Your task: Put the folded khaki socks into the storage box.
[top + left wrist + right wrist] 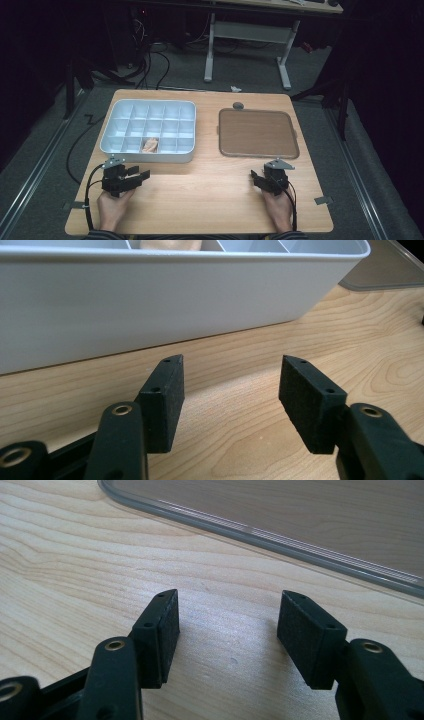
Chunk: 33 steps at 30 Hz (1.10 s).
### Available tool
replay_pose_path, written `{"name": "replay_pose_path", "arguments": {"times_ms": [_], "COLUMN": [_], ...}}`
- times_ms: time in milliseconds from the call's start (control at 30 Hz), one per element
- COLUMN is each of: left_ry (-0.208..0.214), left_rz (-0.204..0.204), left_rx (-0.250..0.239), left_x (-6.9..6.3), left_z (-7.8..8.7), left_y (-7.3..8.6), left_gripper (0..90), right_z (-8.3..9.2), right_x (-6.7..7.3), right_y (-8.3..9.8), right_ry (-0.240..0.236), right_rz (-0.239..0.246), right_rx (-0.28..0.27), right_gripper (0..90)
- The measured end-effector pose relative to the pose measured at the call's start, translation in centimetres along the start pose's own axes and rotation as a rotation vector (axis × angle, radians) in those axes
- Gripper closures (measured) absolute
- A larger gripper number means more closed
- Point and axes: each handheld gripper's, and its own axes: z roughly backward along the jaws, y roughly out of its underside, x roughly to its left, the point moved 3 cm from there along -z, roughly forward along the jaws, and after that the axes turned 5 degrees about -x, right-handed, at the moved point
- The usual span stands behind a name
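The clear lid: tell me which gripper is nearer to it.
Right. The right gripper sits just below the clear lid; the left gripper is far across the table, by the white tray.

Both tools are black. The left gripper [134, 176] and the right gripper [258, 178] each carry a grey three-cornered plate on top and trail a black cable back along the forearm. In the gripper views, each jaw ends in a flat rectangular pad [164, 400] of matt, slightly grainy black material with small screw holes along its edge, mounted on a glossy black link with a brass-coloured rivet [115, 644]. The sleeves [107, 234] look dark, perhaps finely striped.
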Motion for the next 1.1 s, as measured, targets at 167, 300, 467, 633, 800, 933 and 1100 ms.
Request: {"name": "replay_pose_path", "arguments": {"times_ms": [167, 300, 467, 633, 800, 933, 1100], "left_ry": [-0.01, -0.022, -0.04, -0.051, -0.062, -0.071, -0.088], "left_rz": [-0.01, -0.022, -0.035, -0.05, -0.053, -0.066, -0.093], "left_rx": [0.009, 0.015, 0.024, 0.03, 0.031, 0.039, 0.051], "left_x": [-0.1, 0.0, 0.0, 0.1, 0.1, 0.1, -0.1], "left_z": [-0.4, -0.7, -1.2, -1.7, -2.2, -2.6, -3.0], "left_y": [0.2, 0.3, 0.6, 0.8, 1.0, 1.2, 1.4], "left_gripper": [44.3, 44.2, 44.2, 43.9, 43.9, 43.8, 43.7], "right_z": [0.0, 0.0, 0.0, 0.0, 0.0, 0.0, 0.0], "right_x": [0.0, 0.0, 0.0, 0.0, 0.0, 0.0, 0.0], "right_y": [0.0, 0.0, 0.0, 0.0, 0.0, 0.0, 0.0], "right_ry": [0.0, 0.0, 0.0, 0.0, -0.001, 0.0, -0.001], "right_rz": [-0.001, -0.001, 0.0, 0.001, 0.0, 0.0, 0.002], "right_rx": [0.0, 0.0, 0.0, 0.0, 0.0, 0.0, 0.0], "right_gripper": [42.2, 42.2, 42.2, 42.1, 42.1, 42.1, 42.0]}}
